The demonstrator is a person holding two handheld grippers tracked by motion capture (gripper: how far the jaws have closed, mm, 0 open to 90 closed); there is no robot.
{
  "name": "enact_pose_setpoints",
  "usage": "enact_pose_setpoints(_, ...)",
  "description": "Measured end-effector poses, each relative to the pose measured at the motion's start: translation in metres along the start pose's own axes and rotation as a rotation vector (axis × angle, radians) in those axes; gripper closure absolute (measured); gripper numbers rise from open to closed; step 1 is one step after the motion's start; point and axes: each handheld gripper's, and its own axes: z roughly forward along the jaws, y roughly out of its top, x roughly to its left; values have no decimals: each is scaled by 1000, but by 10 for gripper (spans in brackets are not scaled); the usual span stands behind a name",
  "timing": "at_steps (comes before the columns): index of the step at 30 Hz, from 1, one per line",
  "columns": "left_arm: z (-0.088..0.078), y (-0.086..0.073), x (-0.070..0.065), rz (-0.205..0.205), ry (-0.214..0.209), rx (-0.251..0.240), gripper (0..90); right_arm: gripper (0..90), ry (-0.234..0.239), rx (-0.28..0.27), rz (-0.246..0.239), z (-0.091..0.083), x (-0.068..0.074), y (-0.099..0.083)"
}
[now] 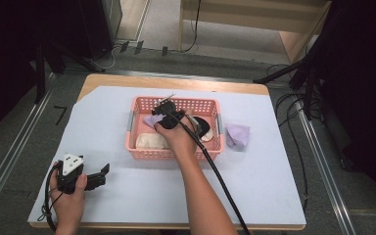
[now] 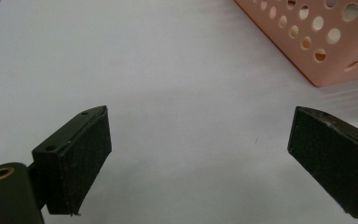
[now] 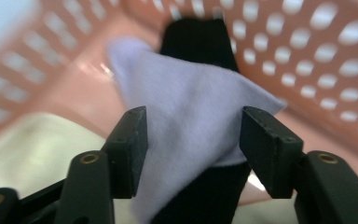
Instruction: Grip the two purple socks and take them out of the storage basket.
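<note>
lilac cloth (image 3: 191, 121) lies inside the pink basket (image 1: 142, 152), draped over a black garment (image 3: 198, 42), toward the basket's left-back part in the high view. in the right gripper view it sits right between the two fingers (image 3: 130, 149) of the right gripper (image 1: 162, 113), one pointed corner running off toward the basket wall, the rest hanging down toward the camera. the fingers stand about half apart; neither pad looks pressed on the fabric, gaps show on both sides, so not a grip. the frame is blurred, so contact at the very edge is hard to rule out. the cloth's long line runs roughly along the gripper's own axis, so a close from here would likely pinch it across its width.

cream cloth (image 1: 151, 141) lies just beside it, at the front left of the basket. a second lilac cloth (image 1: 238, 135) lies on the tabletop (image 1: 127, 196) just outside the basket's right wall.

left gripper (image 1: 99, 175) rests near the tabletop's front left, well apart from the basket, fingers (image 2: 81, 158) wide with nothing between them. the right hand is clearly the nearer one for this cloth.
</note>
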Motion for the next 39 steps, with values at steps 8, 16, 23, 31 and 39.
enact_pose_setpoints(8, 0, 0, 0, -3, 0, 2, 67, 842, 46, -74, -4, -12, -1, 1)
enact_pose_setpoints(16, 0, 0, 0, -2, 1, 3, 67, 873, 197, -364, 42, -71, -3, 5)
enact_pose_setpoints(23, 0, 0, 0, -2, 3, 1, 67, 878, 140, -491, 47, -108, -33, -7)
enact_pose_setpoints(31, 0, 0, -1, 0, 5, 1, 67, 879, 24, -667, 101, -142, -79, -39)
enact_pose_setpoints(39, 0, 0, -2, 13, 14, 0, 67, 879, -82, -688, 222, -155, -134, -90)
